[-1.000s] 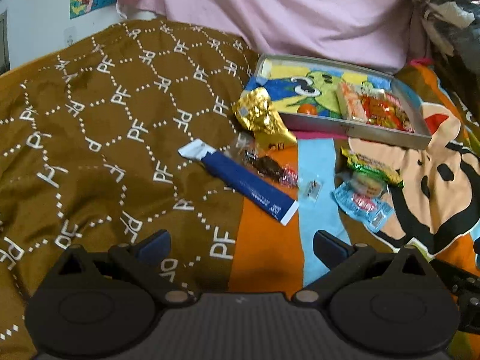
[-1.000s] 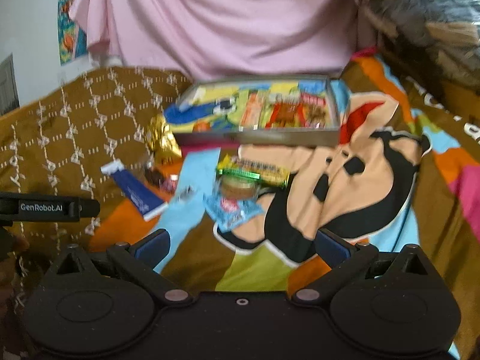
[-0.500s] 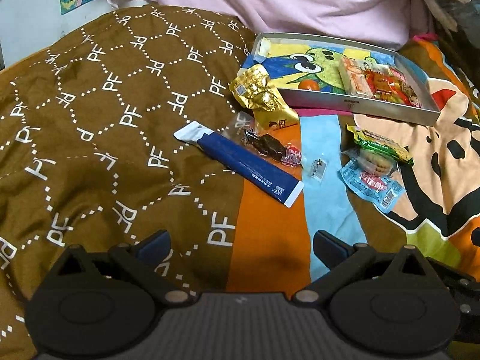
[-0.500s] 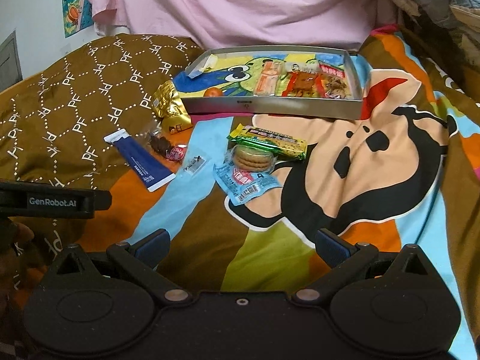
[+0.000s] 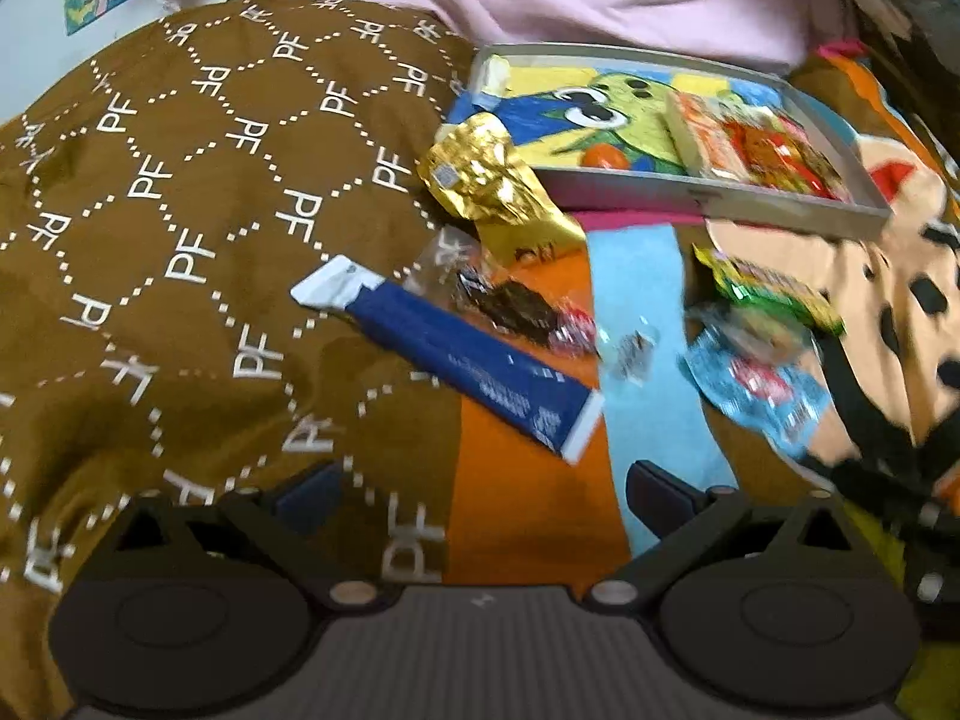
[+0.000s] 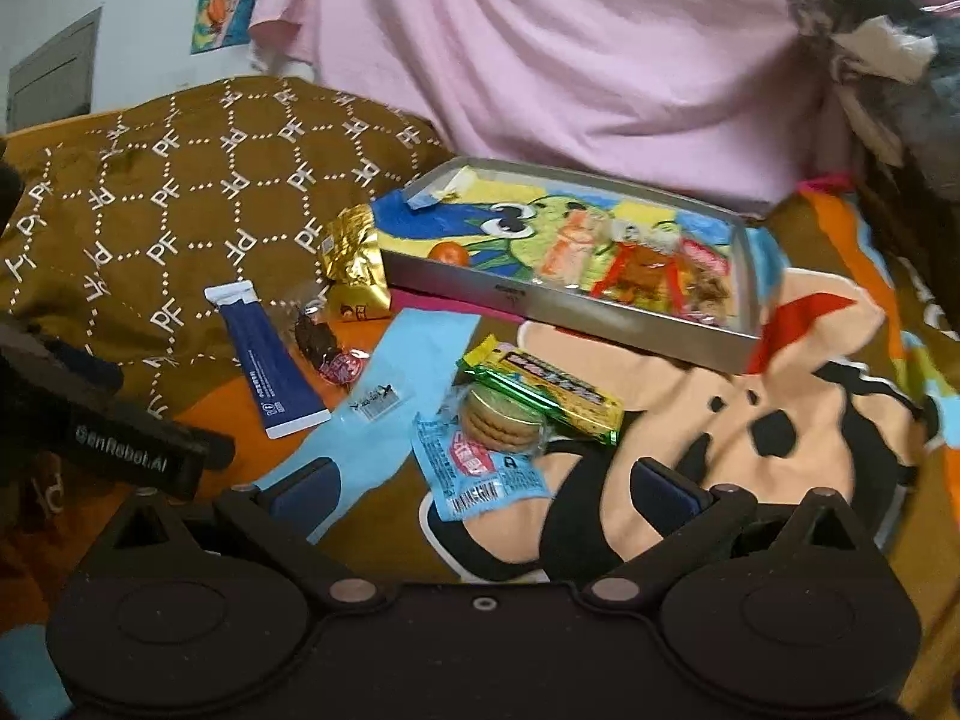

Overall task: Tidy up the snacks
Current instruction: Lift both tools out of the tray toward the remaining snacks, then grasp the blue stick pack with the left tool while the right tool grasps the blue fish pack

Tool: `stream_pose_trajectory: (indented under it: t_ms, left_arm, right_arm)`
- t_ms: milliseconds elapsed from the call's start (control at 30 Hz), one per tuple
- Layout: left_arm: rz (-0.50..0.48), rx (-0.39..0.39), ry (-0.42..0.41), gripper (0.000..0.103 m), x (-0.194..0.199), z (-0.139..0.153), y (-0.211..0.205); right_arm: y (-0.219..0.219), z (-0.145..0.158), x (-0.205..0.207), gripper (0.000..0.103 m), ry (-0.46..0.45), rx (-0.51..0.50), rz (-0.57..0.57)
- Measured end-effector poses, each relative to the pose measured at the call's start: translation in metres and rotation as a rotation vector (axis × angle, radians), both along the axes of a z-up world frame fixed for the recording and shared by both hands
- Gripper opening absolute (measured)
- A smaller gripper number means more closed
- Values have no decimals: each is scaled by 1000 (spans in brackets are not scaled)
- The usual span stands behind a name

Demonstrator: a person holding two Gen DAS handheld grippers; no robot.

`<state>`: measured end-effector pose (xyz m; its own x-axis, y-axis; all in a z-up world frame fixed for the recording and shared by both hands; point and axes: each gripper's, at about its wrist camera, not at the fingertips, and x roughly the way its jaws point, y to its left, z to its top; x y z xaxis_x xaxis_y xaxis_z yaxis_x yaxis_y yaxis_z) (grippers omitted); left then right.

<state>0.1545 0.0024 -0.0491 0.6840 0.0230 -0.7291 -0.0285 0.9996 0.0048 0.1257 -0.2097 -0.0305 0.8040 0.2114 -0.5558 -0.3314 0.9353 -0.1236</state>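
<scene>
Loose snacks lie on a patterned bedspread: a long blue packet (image 5: 474, 366) (image 6: 269, 360), a gold foil bag (image 5: 492, 192) (image 6: 354, 261), a dark sweet in clear wrap (image 5: 516, 312) (image 6: 318, 339), a small clear packet (image 6: 375, 403), a green-yellow bar (image 6: 543, 390), round biscuits (image 6: 501, 429) and a light blue pouch (image 6: 474, 474) (image 5: 759, 390). A grey metal tray (image 5: 702, 195) (image 6: 600, 312) behind them holds several red and orange packs. My left gripper (image 5: 480, 489) is open, just short of the blue packet. My right gripper (image 6: 483, 489) is open over the light blue pouch.
A pink sheet (image 6: 570, 60) hangs behind the tray. A pile of dark bags and cloth (image 6: 888, 42) sits at the far right. The left gripper's black body (image 6: 120, 444) shows at the left edge of the right wrist view. Brown patterned blanket (image 5: 180, 210) spreads to the left.
Both grippers have moved forward toward the snacks, so the packets now look larger and closer. The right wrist view has tilted. Nothing was picked up.
</scene>
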Motion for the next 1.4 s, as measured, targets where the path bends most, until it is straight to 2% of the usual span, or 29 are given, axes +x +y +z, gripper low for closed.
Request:
stream_pose_trajectory:
  t_ms: [133, 267, 467, 700, 900, 1100, 1167, 1267, 1400]
  left_arm:
    - [41, -59, 4, 103, 26, -1, 9]
    - [61, -75, 8, 103, 52, -4, 13]
    - [109, -107, 42, 103, 81, -14, 24]
    - [266, -173, 67, 103, 95, -25, 45]
    - [321, -185, 70, 101, 97, -26, 45]
    - [316, -158, 73, 76, 91, -22, 41]
    - [318, -160, 75, 63, 87, -19, 43]
    - [306, -189, 82, 51, 80, -15, 49]
    - [290, -231, 97, 42, 68, -12, 59]
  right_arm:
    - [2, -13, 21, 102, 45, 2, 5]
    - [6, -30, 43, 102, 95, -23, 23]
    - [8, -49, 73, 102, 178, 1, 23]
    - [13, -60, 97, 102, 170, 20, 12]
    - [21, -63, 102, 98, 145, 11, 22]
    - [25, -61, 97, 89, 140, 2, 18]
    - [27, -61, 95, 85, 146, 4, 10]
    - [26, -60, 92, 78, 159, 19, 5]
    - [27, -58, 87, 69, 174, 29, 8]
